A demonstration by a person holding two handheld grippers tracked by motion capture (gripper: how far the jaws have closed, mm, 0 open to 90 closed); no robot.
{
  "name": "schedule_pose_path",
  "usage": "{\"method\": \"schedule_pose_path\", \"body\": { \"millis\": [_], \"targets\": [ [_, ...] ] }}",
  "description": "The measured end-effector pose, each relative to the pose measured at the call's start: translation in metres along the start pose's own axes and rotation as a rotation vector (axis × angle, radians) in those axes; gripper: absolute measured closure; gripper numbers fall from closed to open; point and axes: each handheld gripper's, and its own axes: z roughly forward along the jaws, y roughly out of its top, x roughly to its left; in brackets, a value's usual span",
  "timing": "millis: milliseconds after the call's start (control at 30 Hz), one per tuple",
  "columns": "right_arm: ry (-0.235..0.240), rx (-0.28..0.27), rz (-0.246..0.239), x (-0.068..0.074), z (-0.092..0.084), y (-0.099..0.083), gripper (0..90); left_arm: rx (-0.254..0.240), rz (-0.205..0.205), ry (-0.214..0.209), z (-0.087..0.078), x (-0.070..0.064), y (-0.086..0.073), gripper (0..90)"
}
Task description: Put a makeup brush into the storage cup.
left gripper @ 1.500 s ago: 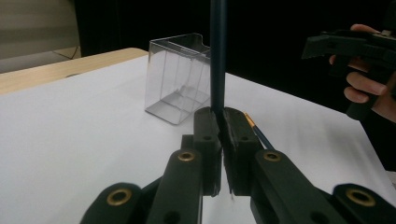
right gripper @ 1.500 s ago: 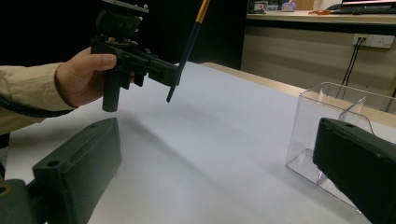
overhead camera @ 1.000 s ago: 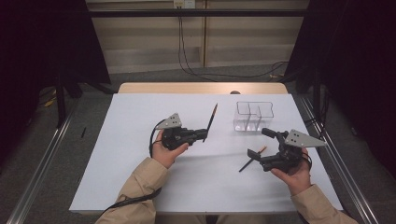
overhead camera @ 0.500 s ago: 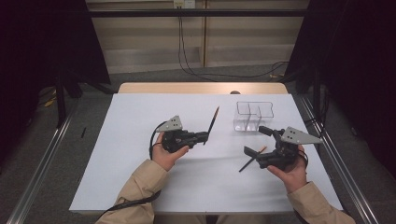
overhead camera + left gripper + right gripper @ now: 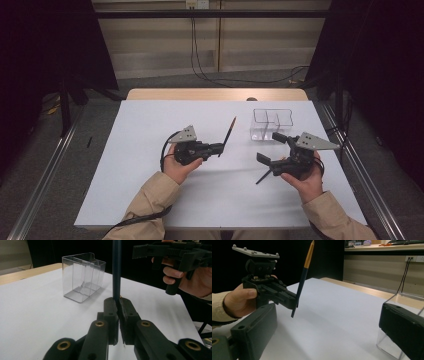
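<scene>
1. Above the white table [image 5: 125, 190], the left gripper [image 5: 219, 148] is holding a dark pencil [image 5: 228, 135], its jaws clenched on the lower end.
2. Across from it, the right gripper [image 5: 272, 149] is hovering with its jaws spread wide and nothing between them.
3. Behind the right gripper, a clear compartment box [image 5: 272, 124] is standing on the table, well apart from the pencil.

A clear divided container [image 5: 271, 124] stands on the white table [image 5: 125, 165].
</scene>
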Motion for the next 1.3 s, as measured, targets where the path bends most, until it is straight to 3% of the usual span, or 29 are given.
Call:
{"method": "schedule_pose_path", "body": {
  "millis": [733,967,1300],
  "targets": [
    [0.001,0.007,0.012,0.004,0.033,0.01,8.8,-0.008,0.006,-0.015,0.0,-0.003,0.001,84.9],
    [0.012,0.013,0.012,0.005,0.042,0.013,17.4,-0.01,0.011,-0.011,0.0,-0.004,0.002,84.8],
    [0.056,-0.005,0.034,0.014,0.06,0.018,38.1,-0.018,0.01,-0.016,-0.003,-0.004,0.002,84.9]
  ]
}}
